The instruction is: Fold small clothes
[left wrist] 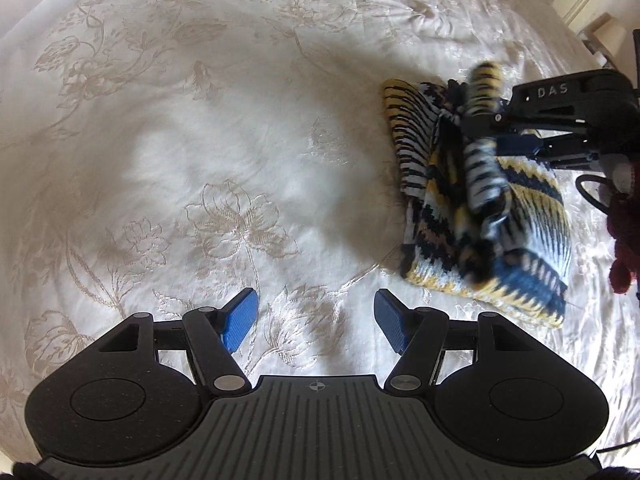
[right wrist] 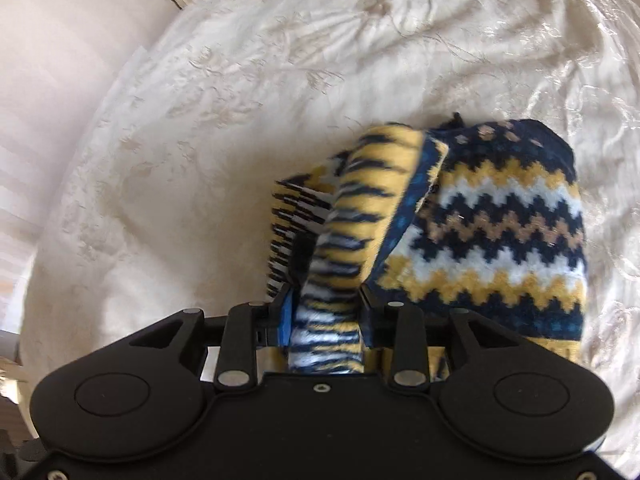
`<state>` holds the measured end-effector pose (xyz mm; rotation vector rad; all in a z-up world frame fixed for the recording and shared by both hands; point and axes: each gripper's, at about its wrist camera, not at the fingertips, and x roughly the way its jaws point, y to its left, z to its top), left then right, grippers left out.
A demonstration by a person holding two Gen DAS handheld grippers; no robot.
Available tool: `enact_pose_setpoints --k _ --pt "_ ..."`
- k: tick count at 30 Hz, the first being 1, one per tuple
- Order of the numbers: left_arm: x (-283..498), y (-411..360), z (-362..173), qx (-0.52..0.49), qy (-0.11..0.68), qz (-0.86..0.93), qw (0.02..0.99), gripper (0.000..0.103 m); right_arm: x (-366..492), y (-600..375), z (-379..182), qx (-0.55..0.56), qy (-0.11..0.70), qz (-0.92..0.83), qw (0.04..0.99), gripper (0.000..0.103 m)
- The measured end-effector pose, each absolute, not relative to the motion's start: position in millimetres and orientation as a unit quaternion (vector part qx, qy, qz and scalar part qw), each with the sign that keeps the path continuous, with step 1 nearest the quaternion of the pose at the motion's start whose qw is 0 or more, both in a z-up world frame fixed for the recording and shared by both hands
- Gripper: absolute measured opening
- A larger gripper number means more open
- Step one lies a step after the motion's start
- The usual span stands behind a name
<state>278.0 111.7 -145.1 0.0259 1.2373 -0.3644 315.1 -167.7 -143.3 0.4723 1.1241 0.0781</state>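
We see a cream bedspread (left wrist: 168, 128) with a pale floral weave filling most of both views, wrinkled toward its far side. On it, off to the right of the left wrist view, lies the knitted garment (left wrist: 520, 240), a small zigzag-patterned piece in navy, yellow, white and tan, partly folded over itself, with a ribbed striped edge turned up on its left side. In the right wrist view the same garment (right wrist: 500, 232) sits directly ahead and to the right, its zigzag bands flat on the cover.

The right gripper (right wrist: 326, 308) is clamped on a striped ribbed flap of that garment, which runs between its 2 fingers and is lifted off the rest of the piece; the flap looks blurred. From the left wrist view we see this gripper (left wrist: 486, 140) reaching in from the right edge, over the garment.

The left gripper (left wrist: 316, 320) hangs above bare bedspread, well apart from the garment, its jaws spread wide with nothing between the 2 blue pads (left wrist: 240, 320).

At the far right edge sits a dark red knitted item (left wrist: 624, 248), only partly visible.
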Motion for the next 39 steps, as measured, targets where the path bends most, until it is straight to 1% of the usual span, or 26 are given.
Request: enact_pose_setpoints --k 4,6,8,10,13,15,17,24,31,34,37,39 --pt "284.5 105.7 -141.6 0.017 0.573 -0.178 0.8 0.063 303.3 -172.8 -124.8 0.231 0.489 0.057 0.839 0.045" --pt "290.4 102.1 -139.4 0.02 0.57 -0.185 0.8 0.063 293.7 -175.7 -117.0 0.218 0.482 0.057 0.847 0.048" --pt "297.8 97.5 -137.6 0.022 0.569 -0.192 0.8 0.063 280.2 -174.8 -110.3 0.189 0.48 0.06 0.855 0.053" --pt "306.5 91.6 -135.3 0.022 0.567 -0.2 0.799 0.063 265.8 -168.7 -106.9 0.145 0.481 0.068 0.862 0.057" --pt "319.3 81.8 -131.6 0.02 0.564 -0.213 0.798 0.063 244.0 -153.1 -109.1 0.076 0.488 0.084 0.866 0.057" --pt "329.3 73.6 -129.0 0.015 0.562 -0.223 0.796 0.063 229.7 -139.7 -113.2 0.033 0.489 0.092 0.867 0.06" --pt "339.4 65.8 -126.0 0.005 0.563 -0.235 0.792 0.063 215.4 -125.0 -119.2 -0.012 0.487 0.104 0.867 0.064" --pt "372.5 29.1 -131.5 -0.044 0.582 -0.277 0.763 0.063 188.8 -78.4 -142.6 -0.141 0.46 0.121 0.868 0.064" --pt "390.6 -14.4 -152.7 -0.051 0.597 -0.299 0.743 0.063 188.6 -58.4 -163.1 -0.209 0.453 0.113 0.859 0.063" --pt "395.7 -25.9 -159.2 -0.045 0.596 -0.299 0.744 0.061 187.1 -55.0 -165.6 -0.23 0.447 0.108 0.858 0.059" --pt "399.7 -32.1 -165.2 -0.038 0.594 -0.294 0.748 0.06 184.4 -52.1 -166.5 -0.242 0.442 0.111 0.856 0.053" --pt "401.7 -33.8 -168.2 -0.036 0.596 -0.285 0.75 0.059 180.9 -49.3 -166.5 -0.254 0.435 0.111 0.857 0.052"
